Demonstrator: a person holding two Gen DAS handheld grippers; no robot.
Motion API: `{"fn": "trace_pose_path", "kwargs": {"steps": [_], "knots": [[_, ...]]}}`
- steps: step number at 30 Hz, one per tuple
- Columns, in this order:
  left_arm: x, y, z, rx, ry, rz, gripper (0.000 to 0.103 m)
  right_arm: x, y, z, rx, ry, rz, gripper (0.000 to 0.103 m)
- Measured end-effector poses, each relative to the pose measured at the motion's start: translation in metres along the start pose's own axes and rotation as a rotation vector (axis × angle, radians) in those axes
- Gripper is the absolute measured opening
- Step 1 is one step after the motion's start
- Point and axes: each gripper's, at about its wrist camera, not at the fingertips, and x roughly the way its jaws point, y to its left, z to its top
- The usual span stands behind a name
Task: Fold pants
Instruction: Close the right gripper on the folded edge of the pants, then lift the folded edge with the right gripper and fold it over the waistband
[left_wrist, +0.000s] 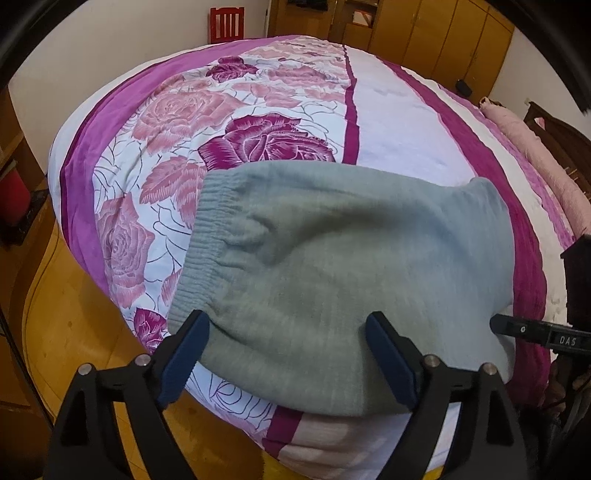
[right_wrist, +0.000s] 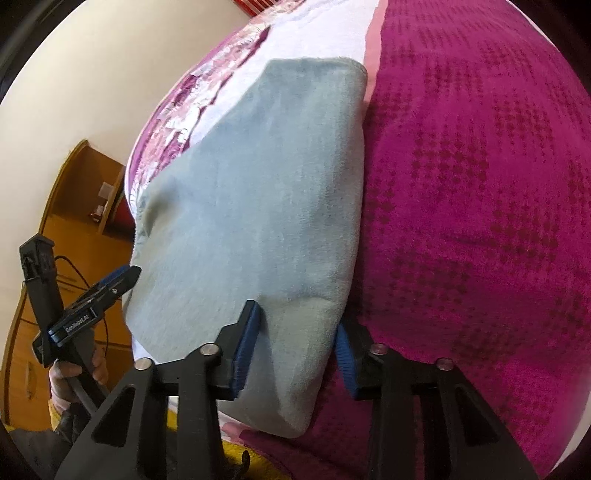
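A pair of grey-green knitted pants, folded into a thick rectangle, lies on the near edge of a bed covered with a rose-printed blanket in pink, white and magenta bands. In the left wrist view the pants fill the centre and lower middle of the frame, their ribbed elastic waistband running down the left side of the bundle.

The left gripper, black with dark blue pads, sits at the bottom of that frame with its fingers spread wide over the near edge of the pants. The cloth lies between and under the pads, which stand apart from each other, and nothing is pinched.

At the right edge of the same view the tip of the other tool pokes in. In the right wrist view the right gripper is at the lower centre, its blue pads closed in on a fold at the near right corner of the pants, with the fabric bunched between them and pressed from both sides. Here the pants run from the lower centre to the upper middle, with the deep magenta textured part of the blanket to their right.

At the lower left of this view a hand holds the left tool's handle. Orange-brown wooden cabinets stand along the top of the left wrist view.
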Motion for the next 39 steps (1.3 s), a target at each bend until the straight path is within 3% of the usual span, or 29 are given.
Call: {"fn": "trace_pose_path", "kwargs": {"steps": [4,7,14,22,25,39], "knots": [[-0.002,-0.002,0.0,0.012,0.0,0.002,0.092,-0.011,0.008,0.0,-0.04,-0.048,0.014,0.016],[-0.004,-0.004,0.0,0.019,0.001,-0.001,0.092,-0.02,0.016,0.0,-0.075,-0.083,0.022,0.013],[-0.014,-0.012,-0.001,0.066,-0.011,-0.03,0.093,-0.044,0.035,0.006,-0.138,-0.137,0.071,0.012],[-0.014,-0.035,-0.003,0.148,-0.013,-0.074,0.093,-0.067,0.083,0.022,-0.269,-0.182,0.105,0.011],[-0.006,-0.043,-0.008,0.178,0.019,-0.08,0.093,-0.07,0.101,0.025,-0.325,-0.178,0.109,0.011],[-0.013,-0.04,-0.015,0.174,-0.004,-0.116,0.094,-0.06,0.166,0.046,-0.521,-0.137,0.103,0.011]]}}
